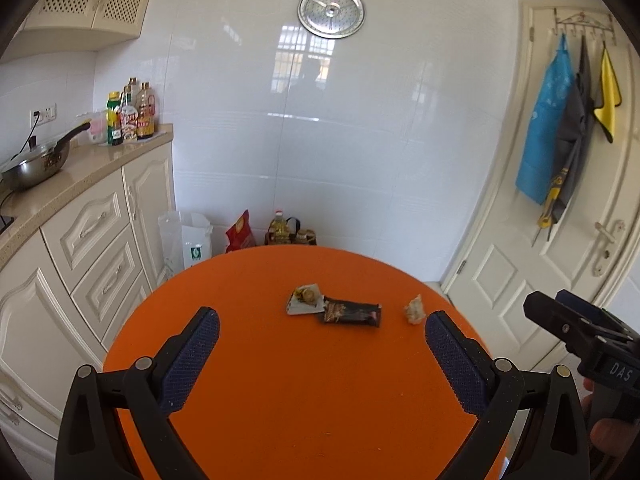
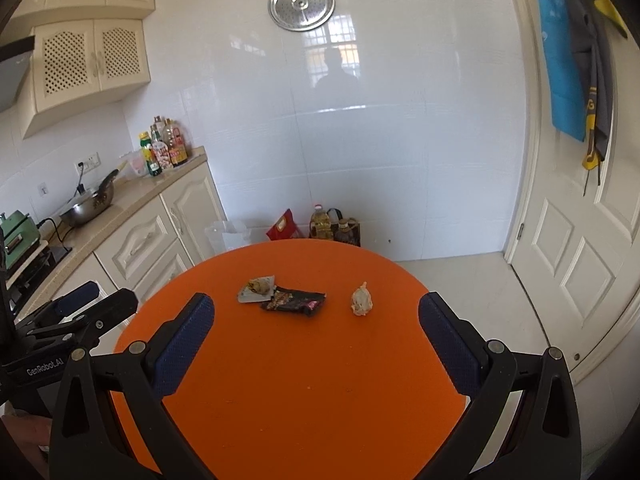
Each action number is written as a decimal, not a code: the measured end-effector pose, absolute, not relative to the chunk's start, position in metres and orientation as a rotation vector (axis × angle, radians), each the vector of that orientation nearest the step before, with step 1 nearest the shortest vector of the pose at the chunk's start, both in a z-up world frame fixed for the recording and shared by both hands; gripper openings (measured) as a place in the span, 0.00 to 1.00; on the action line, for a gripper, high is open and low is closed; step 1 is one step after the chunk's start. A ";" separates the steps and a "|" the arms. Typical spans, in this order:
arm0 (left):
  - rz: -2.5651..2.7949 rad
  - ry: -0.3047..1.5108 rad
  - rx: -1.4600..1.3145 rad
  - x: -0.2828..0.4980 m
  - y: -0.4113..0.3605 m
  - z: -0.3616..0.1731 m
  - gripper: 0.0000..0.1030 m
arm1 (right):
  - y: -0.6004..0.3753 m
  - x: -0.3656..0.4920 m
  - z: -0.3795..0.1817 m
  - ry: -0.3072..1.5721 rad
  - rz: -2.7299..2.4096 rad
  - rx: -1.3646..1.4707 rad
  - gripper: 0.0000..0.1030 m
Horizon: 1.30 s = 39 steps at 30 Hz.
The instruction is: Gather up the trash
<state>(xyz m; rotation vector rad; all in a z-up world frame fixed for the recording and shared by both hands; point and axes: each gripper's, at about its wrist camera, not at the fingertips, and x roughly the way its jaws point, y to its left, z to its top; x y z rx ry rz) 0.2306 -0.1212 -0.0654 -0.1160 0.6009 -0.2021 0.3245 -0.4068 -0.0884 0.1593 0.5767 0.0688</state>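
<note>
Three pieces of trash lie on a round orange table (image 1: 280,380) (image 2: 300,380): a silver wrapper with crumpled scraps (image 1: 305,300) (image 2: 257,289), a dark snack wrapper (image 1: 351,312) (image 2: 294,300) touching it, and a crumpled beige paper wad (image 1: 414,310) (image 2: 362,300) apart to the right. My left gripper (image 1: 322,322) is open and empty above the near half of the table. My right gripper (image 2: 316,306) is open and empty, also short of the trash. The right gripper also shows at the right edge of the left wrist view (image 1: 580,328).
Cream kitchen cabinets with a counter (image 1: 80,168) run along the left, holding a pan (image 1: 36,164) and sauce bottles (image 1: 132,114). A white bag (image 1: 186,240), a red bag (image 1: 240,234) and oil bottles (image 1: 280,228) stand on the floor behind the table. A white door (image 2: 580,240) is at the right.
</note>
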 end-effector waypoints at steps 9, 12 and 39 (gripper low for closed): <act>-0.164 0.719 -0.084 0.319 -0.171 -0.093 0.99 | -0.429 0.401 -0.155 0.730 0.052 0.188 1.00; -0.146 0.760 -0.059 0.376 -0.192 -0.099 0.99 | -0.431 0.425 -0.173 0.770 0.047 0.192 0.95; -0.253 0.917 0.006 0.635 -0.244 -0.206 0.34 | -0.421 0.508 -0.247 0.926 0.092 0.154 0.34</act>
